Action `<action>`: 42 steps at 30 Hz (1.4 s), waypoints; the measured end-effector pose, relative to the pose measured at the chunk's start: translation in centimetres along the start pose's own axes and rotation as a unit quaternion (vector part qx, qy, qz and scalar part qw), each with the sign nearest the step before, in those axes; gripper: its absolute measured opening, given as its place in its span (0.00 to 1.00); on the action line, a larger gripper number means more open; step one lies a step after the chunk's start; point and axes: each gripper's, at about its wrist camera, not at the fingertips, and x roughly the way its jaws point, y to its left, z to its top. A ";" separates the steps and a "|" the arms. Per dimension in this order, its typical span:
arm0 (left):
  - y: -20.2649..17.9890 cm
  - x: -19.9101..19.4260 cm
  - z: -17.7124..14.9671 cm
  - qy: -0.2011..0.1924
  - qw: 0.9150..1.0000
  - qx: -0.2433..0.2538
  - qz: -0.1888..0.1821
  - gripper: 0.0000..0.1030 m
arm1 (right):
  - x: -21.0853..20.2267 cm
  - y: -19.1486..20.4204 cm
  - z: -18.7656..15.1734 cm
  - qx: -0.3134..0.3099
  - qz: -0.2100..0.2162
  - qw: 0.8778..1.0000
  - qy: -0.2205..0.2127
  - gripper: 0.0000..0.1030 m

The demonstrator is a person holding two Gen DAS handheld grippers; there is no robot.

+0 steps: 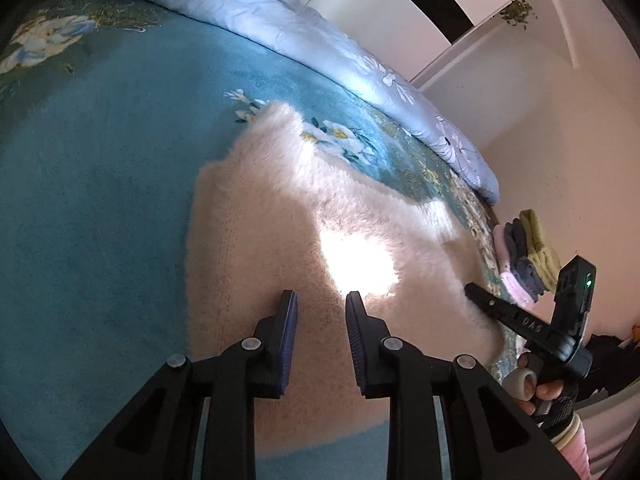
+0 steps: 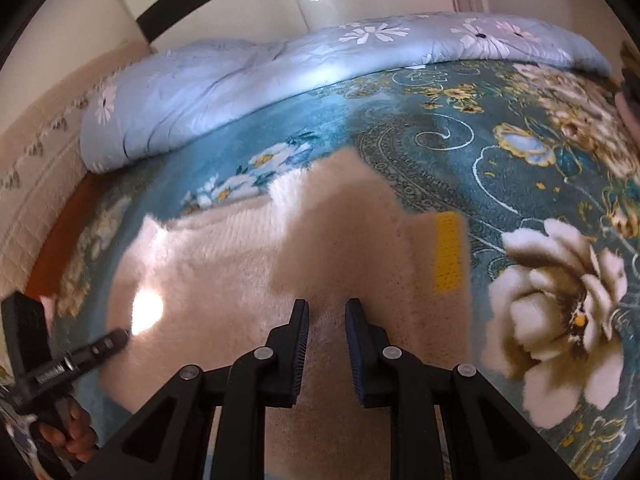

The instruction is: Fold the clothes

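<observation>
**Fluffy sweater spread on the bed**

I see the cream sweater (image 1: 304, 220) flat on the teal floral blanket (image 1: 100, 184), its near hem cut off behind my fingers. Left gripper (image 1: 322, 300) and right gripper (image 2: 327, 308) hover slightly parted, gripping nothing. Folded clothes (image 1: 524, 256) at far right look blurry.

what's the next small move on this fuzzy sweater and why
Probably lower both grippers onto the near hem and pinch it. The left gripper and right gripper hang slightly open above the fluffy white sweater, gripping nothing, and it lies spread on the teal blanket, not yet fully folded.
</observation>
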 end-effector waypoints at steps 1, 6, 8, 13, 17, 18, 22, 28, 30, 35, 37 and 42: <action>0.3 -0.6 0.1 -0.005 1.000 -0.011 -0.012 0.24 | -0.1 0.1 0.1 -0.006 -0.002 1.000 0.001 0.21; 2.7 -4.7 0.9 -0.079 0.994 -0.061 -0.053 0.24 | -3.0 -2.1 0.4 0.043 0.056 0.997 -0.038 0.21; 4.2 -5.8 1.2 -0.107 0.988 -0.090 -0.059 0.31 | -4.4 -4.0 0.6 0.070 0.071 0.993 -0.064 0.24; 7.3 -4.4 1.1 -0.089 0.983 -0.156 -0.047 0.40 | -4.6 -10.9 -0.7 0.195 0.111 0.972 -0.075 0.52; 7.3 -2.0 0.9 -0.050 0.984 -0.164 -0.055 0.57 | -1.4 -14.0 -2.9 0.274 0.183 0.944 -0.024 0.58; 7.2 -1.6 0.8 -0.043 0.984 -0.163 -0.057 0.60 | -0.9 -14.3 -3.2 0.284 0.193 0.939 -0.020 0.59; 7.5 -0.2 0.7 -0.019 0.984 -0.169 -0.057 0.69 | 0.8 -14.0 -2.9 0.288 0.203 0.936 -0.001 0.65; 7.3 0.5 0.9 -0.013 0.984 -0.163 -0.064 0.73 | 2.4 -14.2 -2.2 0.312 0.238 0.920 -0.003 0.73; 7.1 0.6 1.0 -0.011 0.984 -0.164 -0.069 0.73 | 2.6 -14.7 -2.5 0.332 0.260 0.907 -0.012 0.73; 6.1 1.6 1.3 -0.001 0.987 -0.145 -0.070 0.74 | 3.2 -13.6 -2.1 0.305 0.263 0.915 0.003 0.74; 6.0 1.5 1.3 -0.003 0.987 -0.144 -0.072 0.74 | 3.5 -12.5 -1.6 0.275 0.250 0.928 0.016 0.75; 6.1 1.3 1.2 -0.016 0.986 -0.147 -0.079 0.74 | 4.6 -10.1 0.4 0.228 0.205 0.951 0.027 0.78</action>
